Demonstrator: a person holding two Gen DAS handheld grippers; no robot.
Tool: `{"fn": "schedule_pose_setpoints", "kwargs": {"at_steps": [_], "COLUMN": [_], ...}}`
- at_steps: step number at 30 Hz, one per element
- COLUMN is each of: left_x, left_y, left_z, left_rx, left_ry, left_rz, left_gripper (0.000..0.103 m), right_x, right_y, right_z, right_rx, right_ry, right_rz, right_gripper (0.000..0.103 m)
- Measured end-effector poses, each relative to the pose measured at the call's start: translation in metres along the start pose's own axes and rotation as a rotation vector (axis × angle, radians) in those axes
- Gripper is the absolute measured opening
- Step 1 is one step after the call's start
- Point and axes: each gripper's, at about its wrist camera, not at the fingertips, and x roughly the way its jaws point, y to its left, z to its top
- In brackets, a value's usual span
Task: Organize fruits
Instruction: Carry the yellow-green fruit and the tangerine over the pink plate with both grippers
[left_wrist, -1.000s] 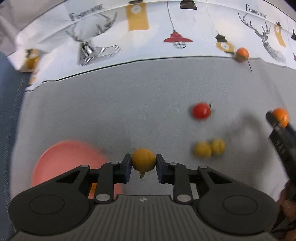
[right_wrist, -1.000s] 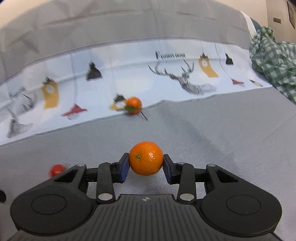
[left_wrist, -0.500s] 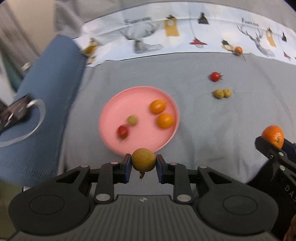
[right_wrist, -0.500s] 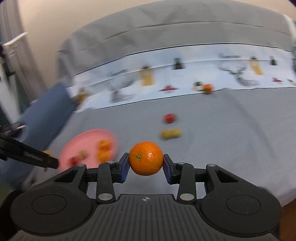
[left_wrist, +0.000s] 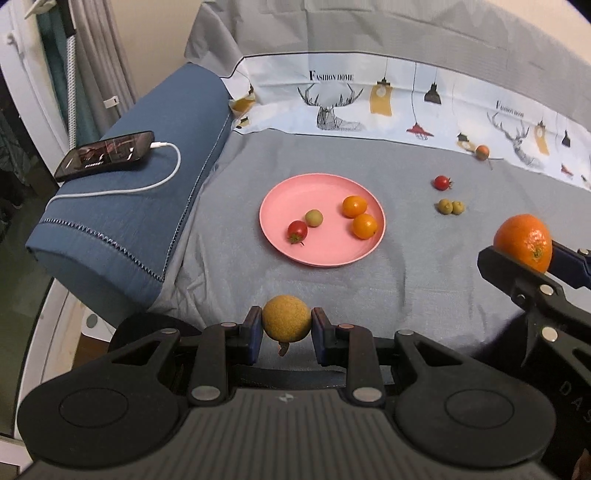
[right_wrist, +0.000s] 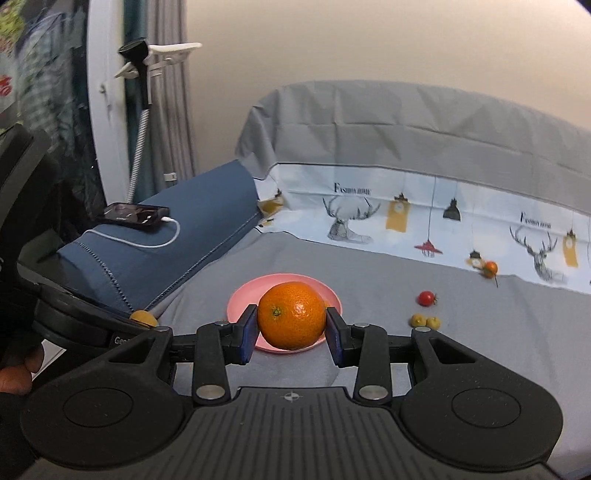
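Note:
My left gripper (left_wrist: 286, 334) is shut on a small yellow-brown fruit (left_wrist: 286, 322), held above the grey sheet short of the pink plate (left_wrist: 275, 210). On the plate lie two small oranges (left_wrist: 354, 206), a green fruit (left_wrist: 314, 218) and a red tomato (left_wrist: 297, 230). My right gripper (right_wrist: 291, 332) is shut on a mandarin (right_wrist: 291, 315); the mandarin (left_wrist: 523, 238) shows at the right of the left wrist view. Beyond it the pink plate (right_wrist: 240, 301) is partly hidden. A red tomato (left_wrist: 441, 182), two green-yellow fruits (left_wrist: 451, 207) and a small orange (left_wrist: 482, 151) lie loose on the bed.
A blue folded blanket (left_wrist: 147, 206) lies left of the plate, with a phone (left_wrist: 105, 154) and white cable on top. A printed white sheet (left_wrist: 369, 99) runs along the back. The bed's left edge drops to the floor. A hand (right_wrist: 14, 373) holds the left gripper.
Both grippers pulled back and rose with their fruits still gripped. The view swung left, so the pink plate, blanket and phone came into sight.

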Motion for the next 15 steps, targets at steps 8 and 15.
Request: {"fn": "schedule_pose_setpoints", "kwargs": {"at_steps": [8,15], "left_x": [-0.011,-0.015], "left_y": [0.011,0.016], "left_z": [-0.007,-0.01], "left_rx": [-0.033,-0.042], "left_ry": [-0.035,-0.048], "left_rz": [-0.029,-0.04], "left_gripper": [0.031,0.031], "right_x": [-0.011,-0.012], "right_y": [0.015,0.019], "right_z": [0.003,0.002], "right_rx": [-0.039,-0.052], "right_ry": [-0.007,-0.001], "right_rz": [-0.011,-0.012], "right_gripper": [0.04,0.04]}}
